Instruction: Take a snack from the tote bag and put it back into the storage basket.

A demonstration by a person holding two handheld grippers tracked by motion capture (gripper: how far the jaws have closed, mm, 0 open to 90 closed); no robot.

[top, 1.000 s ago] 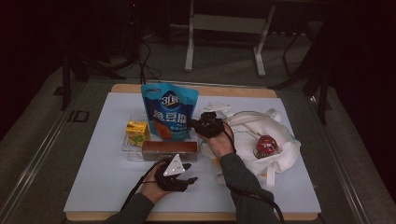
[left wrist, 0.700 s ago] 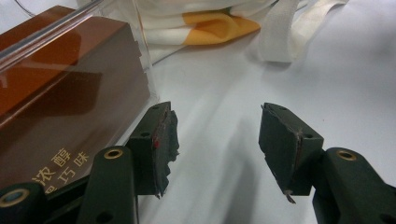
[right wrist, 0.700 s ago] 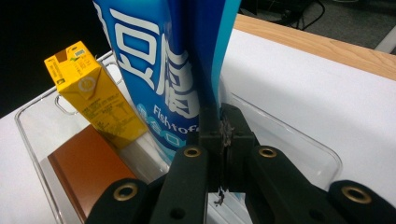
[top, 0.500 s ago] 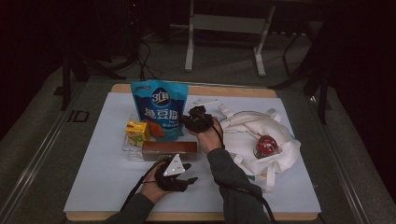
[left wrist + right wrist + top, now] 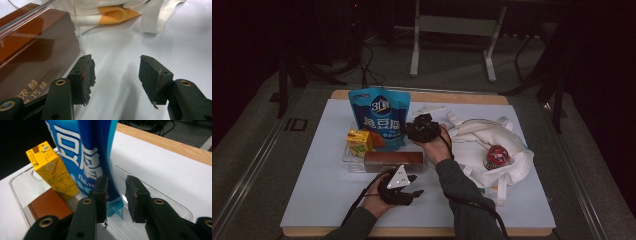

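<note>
**Blue snack pouch stands in the clear tray, your right jaws loosening around its edge**

Blue snack pouch [image 5: 381,117] stands upright in the clear plastic tray [image 5: 160,197], upper left of centre in the high view, with white lettering across its front. In the right gripper view its side seam runs down between the two black jaws of your right gripper [image 5: 116,195]. Those jaws have just been opening: the left one lies against the seam, the right one stands a little clear of it, so nothing is pinched now. In the high view that gripper sits just right of the pouch, at mid-frame.

Just left of the pouch stands a yellow drink carton [image 5: 51,171], upright and leaning slightly, touching or nearly touching the pouch. Below both, a long brown chocolate box [image 5: 393,159] lies across the near side of the tray.

Your left gripper [image 5: 398,186] rests low on the white table mat [image 5: 317,200], lower centre of the high view. In its own view the jaws are spread wide over bare mat with nothing between them, the brown box behind the tray wall just beside the left jaw.

Right of centre lies a white cloth tote bag [image 5: 507,150], with a red-topped round tin [image 5: 496,156] resting on it, well apart from the tray.
</note>
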